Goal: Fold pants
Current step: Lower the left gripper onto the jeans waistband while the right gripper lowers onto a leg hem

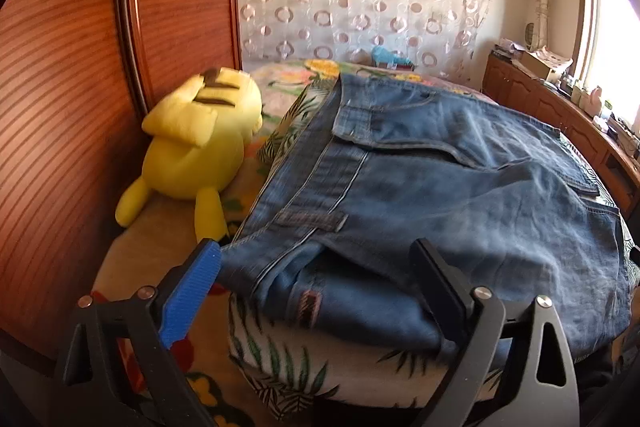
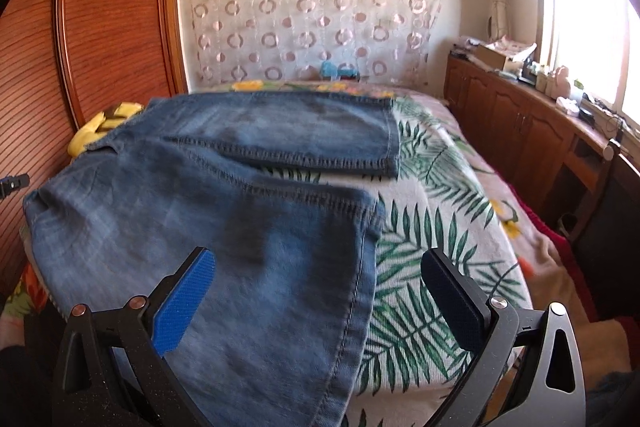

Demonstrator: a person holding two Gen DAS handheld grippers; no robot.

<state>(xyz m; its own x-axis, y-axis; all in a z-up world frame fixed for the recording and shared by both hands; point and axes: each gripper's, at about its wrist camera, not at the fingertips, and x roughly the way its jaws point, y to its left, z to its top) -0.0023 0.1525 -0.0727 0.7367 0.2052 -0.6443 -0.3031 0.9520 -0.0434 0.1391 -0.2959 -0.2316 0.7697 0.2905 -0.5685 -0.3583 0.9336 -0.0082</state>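
Blue denim pants (image 1: 420,179) lie spread on a leaf-print bed cover (image 1: 304,359). In the left wrist view their waistband end with a belt loop and pocket is nearest. My left gripper (image 1: 316,267) is open, its fingers straddling the near waistband corner, and the pads do not press the cloth. The right wrist view shows the two legs (image 2: 224,211) with stitched hems pointing right. There my right gripper (image 2: 316,275) stands open just above the nearer leg, close to its hem, with nothing gripped.
A yellow plush toy (image 1: 200,143) lies left of the pants against a wooden wardrobe (image 1: 68,87). A patterned curtain (image 2: 312,7) hangs behind the bed. A wooden cabinet (image 2: 520,123) with clutter runs under the window at right.
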